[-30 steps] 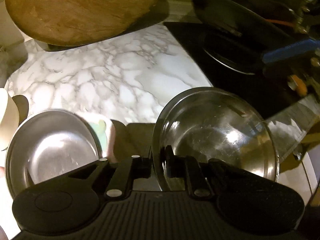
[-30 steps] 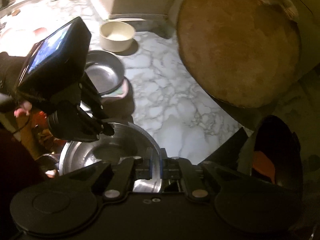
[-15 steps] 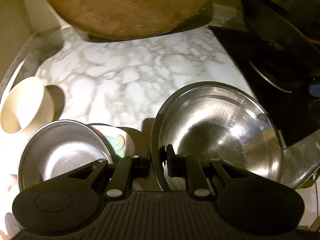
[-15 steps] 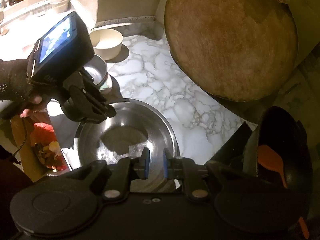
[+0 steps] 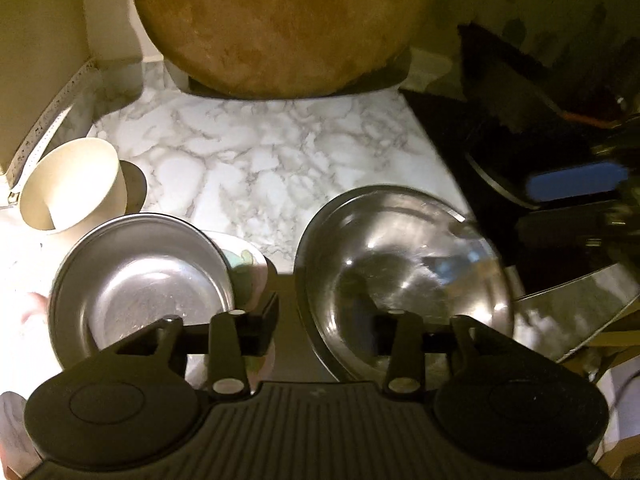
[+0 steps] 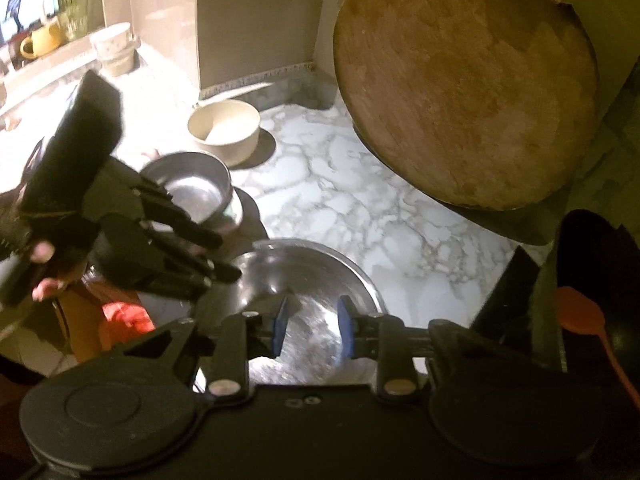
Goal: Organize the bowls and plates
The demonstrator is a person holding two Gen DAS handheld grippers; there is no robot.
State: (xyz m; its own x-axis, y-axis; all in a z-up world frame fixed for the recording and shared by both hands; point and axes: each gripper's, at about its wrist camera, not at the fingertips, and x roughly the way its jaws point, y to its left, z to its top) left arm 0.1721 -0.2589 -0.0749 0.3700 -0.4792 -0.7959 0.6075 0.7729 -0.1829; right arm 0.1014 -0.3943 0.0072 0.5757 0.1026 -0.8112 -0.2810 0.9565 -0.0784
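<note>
Your left gripper & right gripper both have fingers spread wide w/ nothing held, big steel bowl sitting on the tabletop btw them.

Big bowl right of small bowl; cup behind-left, board at back.

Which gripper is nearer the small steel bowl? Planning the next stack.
Left. The left gripper hangs just beside the small steel bowl; the right gripper sits over the large steel bowl.
</note>
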